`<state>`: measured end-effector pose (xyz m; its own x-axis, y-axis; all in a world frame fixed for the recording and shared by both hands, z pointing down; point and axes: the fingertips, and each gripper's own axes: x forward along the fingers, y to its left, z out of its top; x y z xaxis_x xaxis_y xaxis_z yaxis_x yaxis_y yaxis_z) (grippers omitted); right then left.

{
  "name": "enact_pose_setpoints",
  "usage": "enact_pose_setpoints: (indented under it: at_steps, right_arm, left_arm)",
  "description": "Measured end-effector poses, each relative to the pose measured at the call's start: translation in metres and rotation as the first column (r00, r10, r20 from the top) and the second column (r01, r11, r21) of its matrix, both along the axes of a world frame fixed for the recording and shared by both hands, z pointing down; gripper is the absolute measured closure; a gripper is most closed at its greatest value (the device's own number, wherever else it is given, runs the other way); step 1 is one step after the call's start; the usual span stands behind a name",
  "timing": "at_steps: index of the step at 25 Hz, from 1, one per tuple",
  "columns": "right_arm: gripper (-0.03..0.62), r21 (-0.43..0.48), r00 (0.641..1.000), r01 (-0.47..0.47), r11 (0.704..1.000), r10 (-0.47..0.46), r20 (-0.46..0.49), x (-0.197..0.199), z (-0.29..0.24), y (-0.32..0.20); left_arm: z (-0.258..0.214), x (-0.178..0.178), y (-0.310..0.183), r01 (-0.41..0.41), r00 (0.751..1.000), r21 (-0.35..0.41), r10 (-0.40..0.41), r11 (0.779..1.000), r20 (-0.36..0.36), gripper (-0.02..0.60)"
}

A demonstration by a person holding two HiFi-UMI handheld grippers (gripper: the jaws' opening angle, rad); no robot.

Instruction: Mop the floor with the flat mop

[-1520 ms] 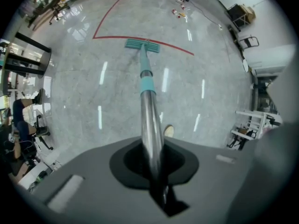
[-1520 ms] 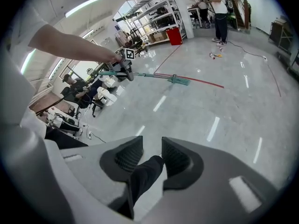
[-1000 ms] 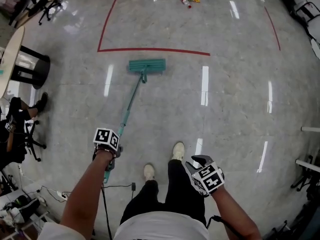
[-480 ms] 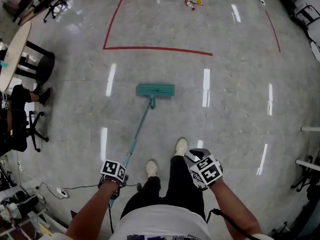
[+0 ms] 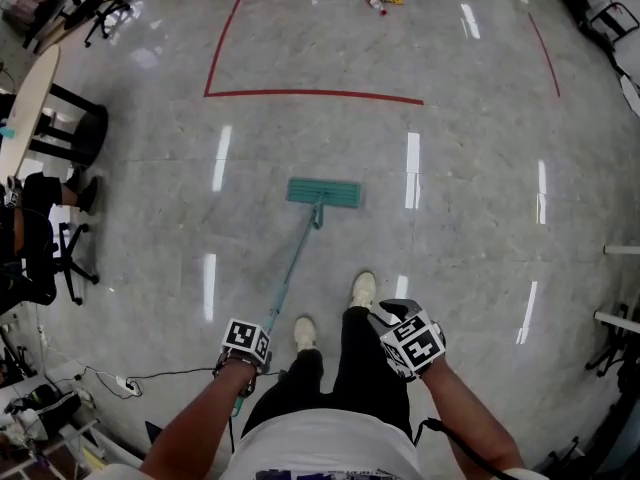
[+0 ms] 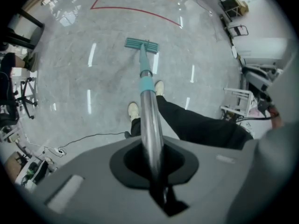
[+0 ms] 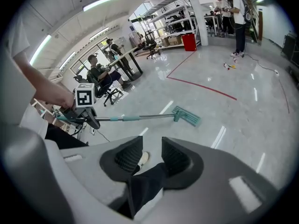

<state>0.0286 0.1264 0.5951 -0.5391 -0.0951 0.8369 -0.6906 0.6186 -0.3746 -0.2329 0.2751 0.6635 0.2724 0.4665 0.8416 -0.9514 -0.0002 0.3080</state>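
Note:
The flat mop's teal head [image 5: 324, 192] lies flat on the grey polished floor, just ahead of my feet. Its handle [image 5: 290, 268] slants back and left to my left gripper [image 5: 247, 343], which is shut on the metal upper end. In the left gripper view the handle [image 6: 148, 111] runs out from between the jaws down to the mop head [image 6: 141, 44]. My right gripper [image 5: 408, 340] hangs by my right thigh, away from the mop. In the right gripper view its jaws [image 7: 152, 155] stand a little apart with nothing between them, and the mop head [image 7: 186, 116] shows beyond.
A red tape line [image 5: 310, 95] marks a rectangle on the floor ahead. A round table [image 5: 25, 108] and office chairs [image 5: 40, 258] stand at the left. A cable [image 5: 150, 376] trails on the floor near my left side. Small litter [image 5: 380, 3] lies far ahead. Metal frames [image 5: 620, 318] line the right edge.
The mop head has slid back toward my feet and to the right, away from the red line. My left gripper drew back with the handle; the right gripper barely moved.

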Motion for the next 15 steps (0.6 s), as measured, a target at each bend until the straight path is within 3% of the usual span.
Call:
enact_pose_setpoints:
  at_steps: [15]
  right_arm:
    - [0.467, -0.021, 0.999, -0.039, 0.999, 0.039, 0.003, 0.03, 0.001, -0.019]
  left_arm:
    - [0.014, 0.037, -0.08, 0.007, 1.0, 0.002, -0.007, 1.0, -0.002, 0.541]
